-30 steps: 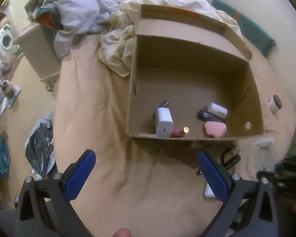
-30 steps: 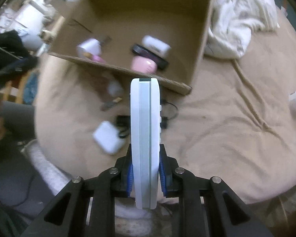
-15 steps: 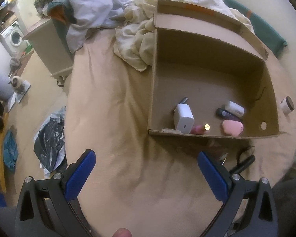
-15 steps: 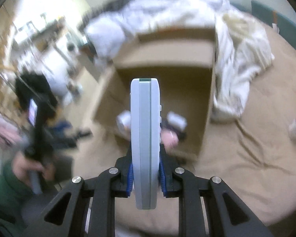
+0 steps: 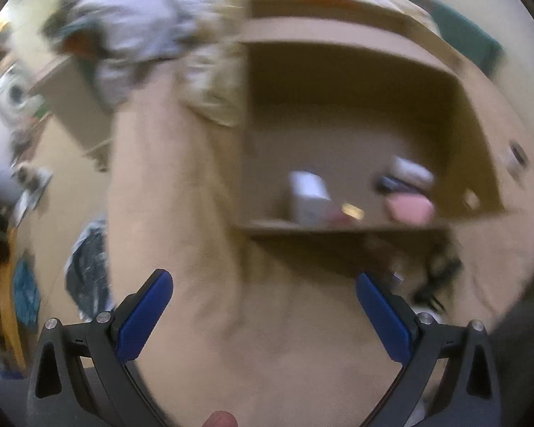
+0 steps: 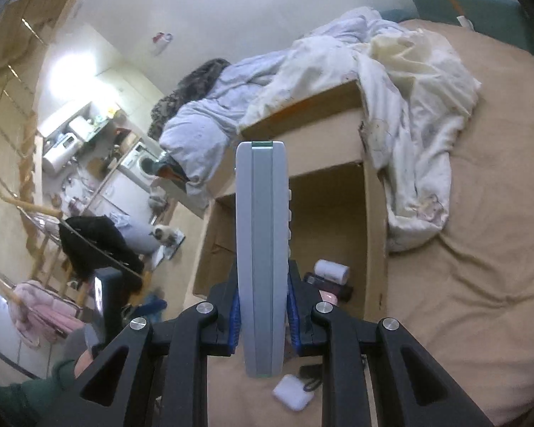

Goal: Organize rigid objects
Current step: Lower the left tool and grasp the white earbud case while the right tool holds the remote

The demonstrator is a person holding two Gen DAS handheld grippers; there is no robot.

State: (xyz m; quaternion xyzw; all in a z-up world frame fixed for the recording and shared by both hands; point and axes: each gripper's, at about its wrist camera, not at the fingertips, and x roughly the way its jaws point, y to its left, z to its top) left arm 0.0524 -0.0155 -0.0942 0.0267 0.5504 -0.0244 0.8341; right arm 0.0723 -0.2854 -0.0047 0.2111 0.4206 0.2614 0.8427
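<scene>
My right gripper [image 6: 261,306] is shut on a long white and grey remote [image 6: 261,249], held edge-on above the near end of the open cardboard box [image 6: 373,231]. In the box lie a white cylinder [image 6: 331,272], a dark object [image 6: 329,284] and a pink object [image 6: 328,296]. The left wrist view is blurred. There my left gripper [image 5: 265,306] stands open and empty over the beige bed cover, short of the box [image 5: 480,149]. That view shows a white charger [image 5: 309,195], a pink object [image 5: 409,208] and a white cylinder [image 5: 411,170] inside.
A white earbud case [image 6: 293,396] and a black cable [image 6: 311,373] lie on the bed [image 6: 462,302] in front of the box. Crumpled bedding [image 6: 391,82] is piled behind and beside it. A green sleeve [image 6: 28,391] shows at lower left, with cluttered floor beyond the bed's edge.
My right gripper has risen and tipped up with the remote, from looking down at the bed to facing the box and room. The left gripper stayed open and shifted; its view is now blurred.
</scene>
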